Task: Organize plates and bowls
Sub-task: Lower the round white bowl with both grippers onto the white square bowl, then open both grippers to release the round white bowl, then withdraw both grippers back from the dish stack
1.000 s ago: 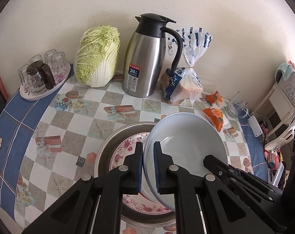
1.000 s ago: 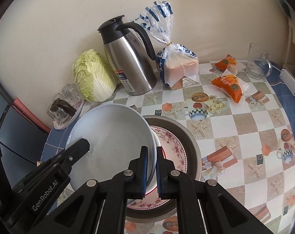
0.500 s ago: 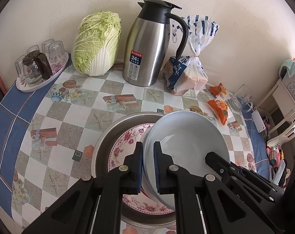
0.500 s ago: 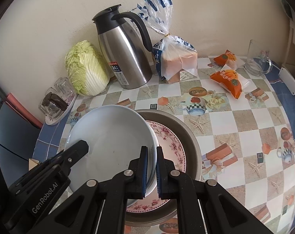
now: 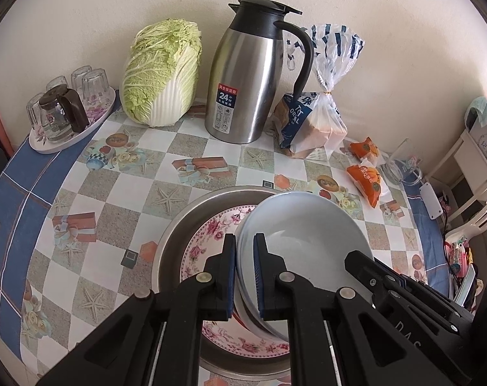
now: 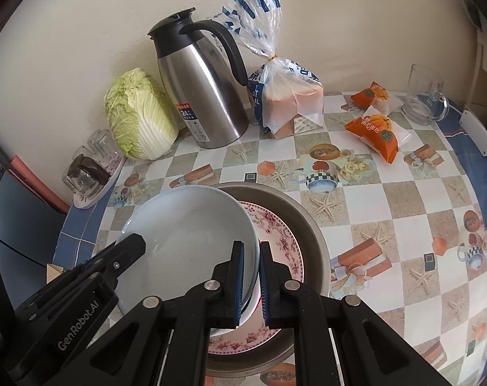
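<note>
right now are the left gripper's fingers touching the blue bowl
Touching. The left wrist view shows the left gripper with its blue-padded fingers clamped on either side of the blue bowl rim, no gap showing.

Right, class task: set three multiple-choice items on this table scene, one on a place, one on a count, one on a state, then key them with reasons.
1. Where does the floral plate lie?
A. in the metal basin
B. beside the cabbage
C. on the glass tray

2. How many orange snack packets are on the table?
A. one
B. two
C. four

3. What holds the pale blue bowl?
A. nothing
B. only the left claw
C. both the left claw and the right claw

Key: 1 A, the basin's rim rings the plate. 2 B, two packets lie near the glass mug. 3 C, each claw pinches the bowl's rim.
</note>
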`<state>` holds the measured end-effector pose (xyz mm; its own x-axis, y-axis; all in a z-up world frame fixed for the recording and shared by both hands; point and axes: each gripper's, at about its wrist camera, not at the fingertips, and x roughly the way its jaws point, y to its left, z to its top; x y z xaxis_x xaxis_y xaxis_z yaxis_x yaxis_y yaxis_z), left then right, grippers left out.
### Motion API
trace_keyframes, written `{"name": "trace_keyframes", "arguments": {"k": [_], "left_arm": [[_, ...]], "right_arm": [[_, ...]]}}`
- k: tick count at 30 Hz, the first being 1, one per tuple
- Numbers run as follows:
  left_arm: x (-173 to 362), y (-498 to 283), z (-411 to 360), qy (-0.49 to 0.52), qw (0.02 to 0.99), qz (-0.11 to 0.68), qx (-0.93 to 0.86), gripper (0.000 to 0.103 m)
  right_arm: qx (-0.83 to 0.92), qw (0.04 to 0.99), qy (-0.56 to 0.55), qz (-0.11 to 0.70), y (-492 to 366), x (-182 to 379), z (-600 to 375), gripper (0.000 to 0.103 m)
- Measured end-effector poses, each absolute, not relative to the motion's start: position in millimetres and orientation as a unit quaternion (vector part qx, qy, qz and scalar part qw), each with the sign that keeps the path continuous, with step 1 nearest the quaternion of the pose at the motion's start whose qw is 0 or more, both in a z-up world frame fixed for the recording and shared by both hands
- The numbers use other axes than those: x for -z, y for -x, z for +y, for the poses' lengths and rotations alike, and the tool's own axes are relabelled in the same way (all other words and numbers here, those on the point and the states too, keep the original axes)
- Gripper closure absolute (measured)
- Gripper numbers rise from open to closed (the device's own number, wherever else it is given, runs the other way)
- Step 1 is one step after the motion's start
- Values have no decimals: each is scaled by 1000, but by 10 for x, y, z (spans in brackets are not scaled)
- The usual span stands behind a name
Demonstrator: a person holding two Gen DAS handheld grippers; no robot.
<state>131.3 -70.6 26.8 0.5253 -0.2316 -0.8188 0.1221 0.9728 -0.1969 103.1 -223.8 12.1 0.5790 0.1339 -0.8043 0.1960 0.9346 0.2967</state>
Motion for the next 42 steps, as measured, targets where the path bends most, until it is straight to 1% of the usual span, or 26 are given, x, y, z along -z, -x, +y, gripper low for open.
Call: {"name": "trace_keyframes", "arguments": {"k": [5, 6, 7, 8, 9, 10, 11, 12, 14, 15, 16, 17, 18, 19, 20, 21, 22, 24, 25, 27, 29, 31, 34, 42], "left_arm": [[-293, -1306, -692, 61, 871, 476, 102, 92], [-299, -1303, -691, 62, 871, 476, 104, 87], [-303, -1300, -693, 62, 871, 476, 104, 76], [-314, -1292, -692, 61, 872, 475, 103, 69], [-327, -1282, -692, 60, 873, 473, 102, 59], [-343, -1274, -688, 59, 875, 471, 99, 58], [-360, -1266, -680, 59, 876, 469, 97, 57], [-378, -1257, -669, 60, 876, 468, 97, 55], [-408, -1242, -640, 61, 879, 464, 91, 47], [-422, -1233, -620, 61, 880, 463, 85, 41], [-428, -1227, -598, 59, 882, 461, 80, 37], [-430, -1219, -572, 60, 882, 461, 76, 35], [-428, -1212, -545, 62, 882, 461, 73, 34], [-423, -1202, -517, 63, 882, 462, 70, 29], [-415, -1193, -492, 64, 882, 463, 65, 26], [-405, -1184, -466, 63, 882, 463, 60, 19], [-397, -1171, -440, 63, 883, 462, 55, 16], [-384, -1135, -377, 67, 884, 460, 49, 14], [-375, -1118, -344, 70, 885, 459, 46, 11], [-363, -1081, -284, 77, 886, 456, 40, 7], [-346, -1053, -242, 78, 886, 456, 34, 7], [-321, -1020, -222, 72, 885, 459, 30, 6], [-278, -961, -221, 58, 883, 465, 30, 6], [-246, -774, -216, 24, 887, 461, 18, 7]], "right_arm": [[15, 873, -181, 454, -1017, -148, -2255, 91], [14, 872, -180, 454, -1012, -153, -2253, 91], [13, 872, -179, 455, -1010, -154, -2252, 90], [11, 872, -179, 455, -1008, -154, -2253, 88], [9, 872, -180, 455, -1005, -156, -2250, 78], [9, 872, -179, 455, -999, -161, -2250, 69], [11, 873, -177, 454, -991, -170, -2249, 66], [13, 875, -174, 452, -982, -183, -2248, 64], [11, 877, -173, 449, -965, -207, -2251, 62], [11, 877, -173, 448, -957, -215, -2252, 61], [12, 878, -171, 447, -949, -221, -2254, 59], [14, 879, -169, 446, -940, -226, -2257, 57], [15, 879, -169, 446, -933, -229, -2264, 53], [16, 879, -169, 446, -924, -232, -2272, 48], [17, 879, -168, 445, -913, -237, -2280, 45], [18, 880, -168, 443, -901, -242, -2284, 41], [18, 881, -166, 442, -889, -248, -2285, 40], [20, 883, -161, 441, -868, -258, -2278, 37], [21, 883, -158, 441, -857, -262, -2271, 32], [23, 885, -153, 440, -834, -259, -2261, 26], [21, 885, -154, 439, -809, -257, -2254, 23], [20, 886, -155, 436, -776, -259, -2246, 12], [21, 890, -153, 430, -713, -266, -2227, 1], [23, 893, -138, 427, -539, -241, -2155, 0]]}}
